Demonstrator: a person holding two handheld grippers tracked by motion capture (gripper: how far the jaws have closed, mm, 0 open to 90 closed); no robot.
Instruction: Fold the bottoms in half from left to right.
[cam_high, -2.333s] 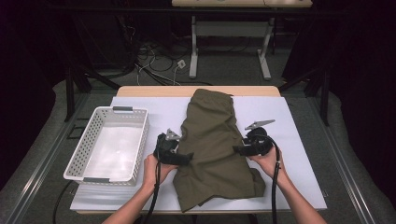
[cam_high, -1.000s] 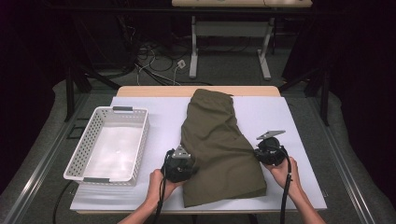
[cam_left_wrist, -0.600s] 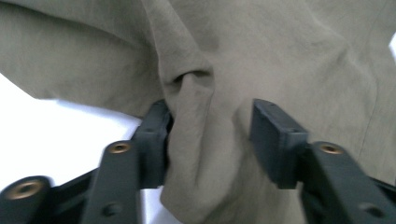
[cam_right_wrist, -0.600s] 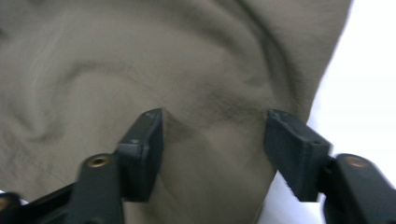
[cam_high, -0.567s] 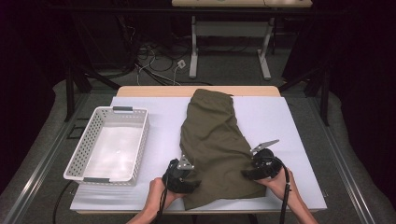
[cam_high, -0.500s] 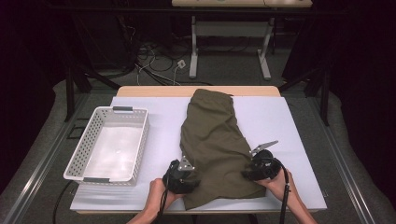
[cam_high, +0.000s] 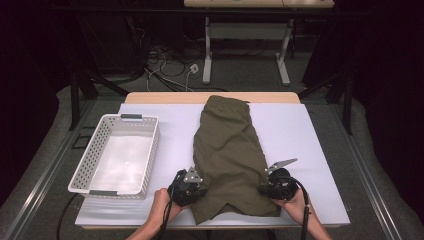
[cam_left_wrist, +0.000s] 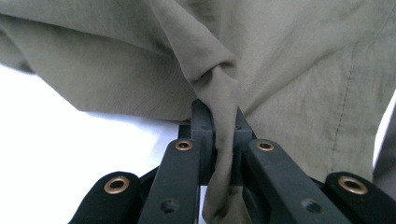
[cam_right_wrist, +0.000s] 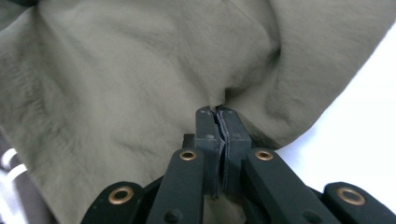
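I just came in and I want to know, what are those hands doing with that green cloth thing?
A person is working on an olive-green fabric garment lying flat on a white-covered table. Each hand holds a black two-jaw tool. The left gripper has just closed and pinches a bunched fold of the cloth near its bottom left edge. The right gripper has just closed too and pinches the cloth at its bottom right edge. A white plastic basket sits to the left with nothing in it.

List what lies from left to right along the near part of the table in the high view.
White perforated plastic basket → left gripper, shut on the cloth's left edge → olive-green folded cloth garment → right gripper, shut on its right edge → bare white table cover.
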